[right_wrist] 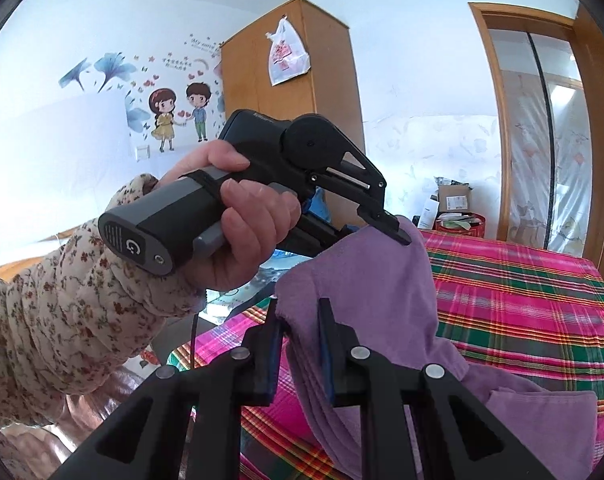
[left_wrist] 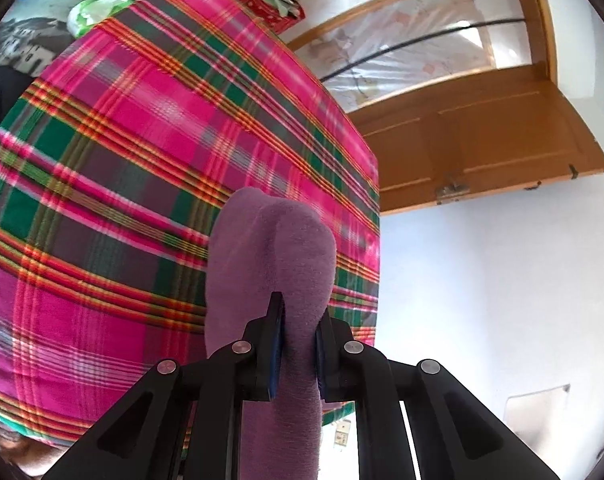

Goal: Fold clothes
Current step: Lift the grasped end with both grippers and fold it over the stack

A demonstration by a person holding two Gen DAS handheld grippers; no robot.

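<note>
Two grippers, one purple garment [right_wrist: 366, 280], lifted above plaid bed [right_wrist: 522, 300]. Left gripper [left_wrist: 298, 320]: jaws clamped on cloth fold. Right gripper [right_wrist: 300, 320]: jaws around edge, slight gap showing; whether pinched, cannot tell. Lower part trails onto bed. Advice: keep both held edges level, taut; lay down flat before creasing.

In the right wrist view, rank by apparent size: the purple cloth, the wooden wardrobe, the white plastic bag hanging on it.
1. Purple fleece cloth, though being near the camera enlarges it, so true size against the wardrobe is unsure.
2. Tall wooden wardrobe.
3. White plastic bag.
</note>
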